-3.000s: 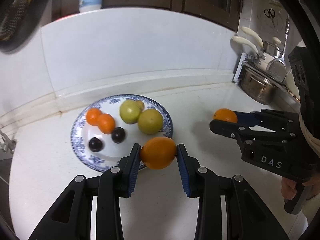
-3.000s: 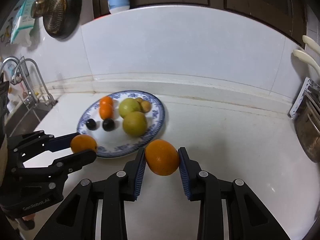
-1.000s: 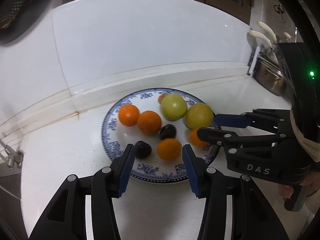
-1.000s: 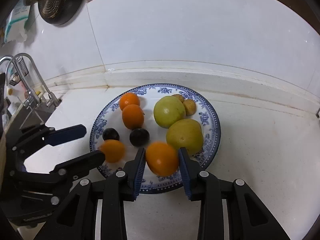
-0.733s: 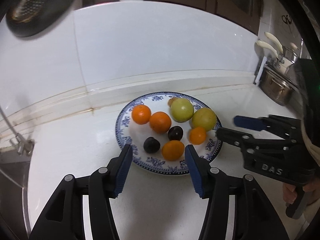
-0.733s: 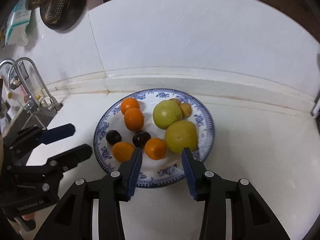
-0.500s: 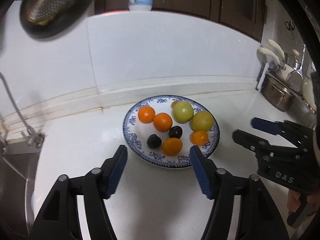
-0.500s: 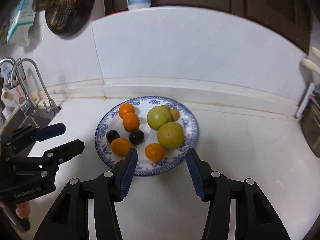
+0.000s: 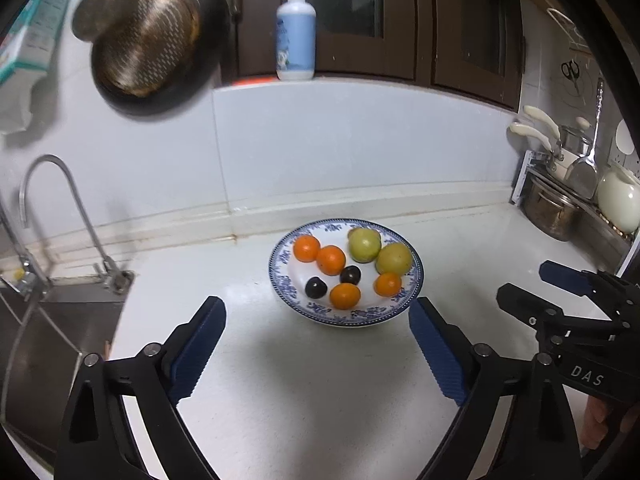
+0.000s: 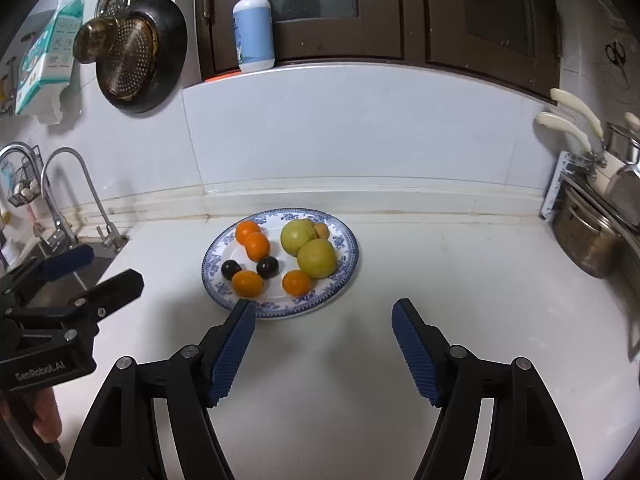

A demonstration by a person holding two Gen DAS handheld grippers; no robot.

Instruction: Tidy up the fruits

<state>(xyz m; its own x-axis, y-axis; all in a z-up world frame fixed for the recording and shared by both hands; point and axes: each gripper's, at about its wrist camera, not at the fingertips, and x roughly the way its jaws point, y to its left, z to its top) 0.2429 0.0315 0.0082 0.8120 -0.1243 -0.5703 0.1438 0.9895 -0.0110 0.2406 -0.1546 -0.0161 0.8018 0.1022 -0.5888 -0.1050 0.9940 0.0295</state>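
A blue-and-white plate [image 9: 280, 276] [image 10: 352, 256] sits on the white counter and holds several fruits: oranges [image 9: 345, 295] [image 10: 248, 283], two green-yellow apples [image 9: 393, 258] [image 10: 316, 258] and two dark plums [image 9: 315, 287] [image 10: 267, 267]. My left gripper [image 9: 318, 314] is open and empty, drawn back in front of the plate. My right gripper [image 10: 324, 314] is open and empty, also back from the plate; it shows at the right of the left wrist view [image 9: 532, 282].
A sink with a tall faucet [image 9: 60, 216] [image 10: 80, 196] lies to the left. A steel pot [image 9: 550, 212] [image 10: 588, 240] and utensils stand at the right. A strainer [image 10: 120, 52] hangs on the wall; a soap bottle [image 10: 254, 32] stands on the ledge.
Both grippers let their oranges go onto the plate, opened wide and pulled back and up from it. The plate now looks smaller and farther.
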